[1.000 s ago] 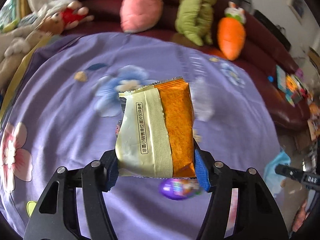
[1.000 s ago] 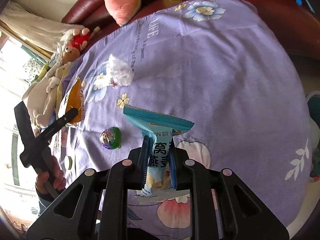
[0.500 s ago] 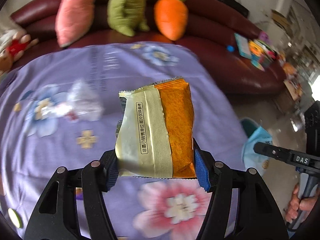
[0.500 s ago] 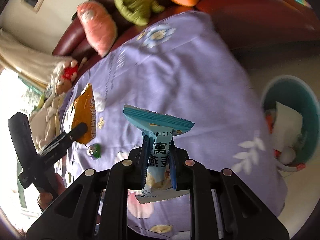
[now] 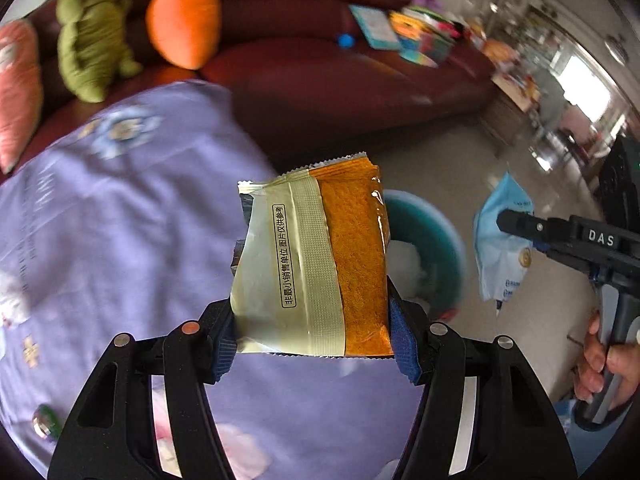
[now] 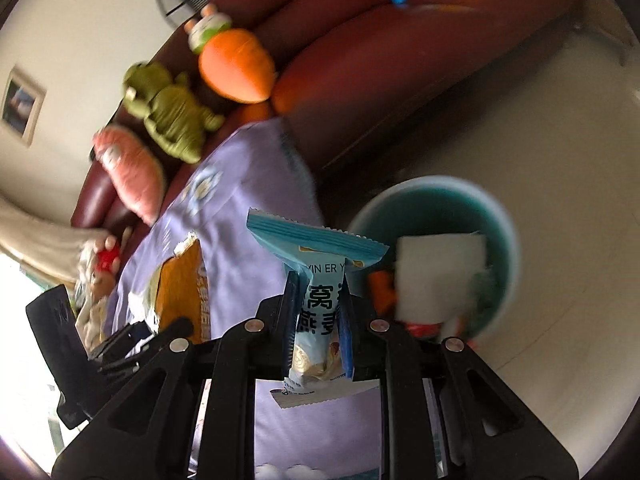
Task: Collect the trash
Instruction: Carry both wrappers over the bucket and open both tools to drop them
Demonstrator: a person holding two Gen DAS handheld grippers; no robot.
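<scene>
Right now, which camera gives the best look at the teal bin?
The right wrist view: the bin shows its whole rim and the paper inside. In the left wrist view the bin is blurred and partly hidden behind the orange snack packet.

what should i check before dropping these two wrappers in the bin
1. Left gripper clamped on the gold-and-orange packet: ok.
2. Right gripper clamped on the blue wrapper: ok.
3. Teal bin in sight and open-topped: ok.
4. Room left in the bin: ok, white paper and other scraps lie inside, below the rim.
5. Blue wrapper above the bin mouth: not ok, it sits beside the rim, over the purple cloth.
6. Gold-and-orange packet above the bin mouth: cannot tell, it hides part of the bin.
</scene>
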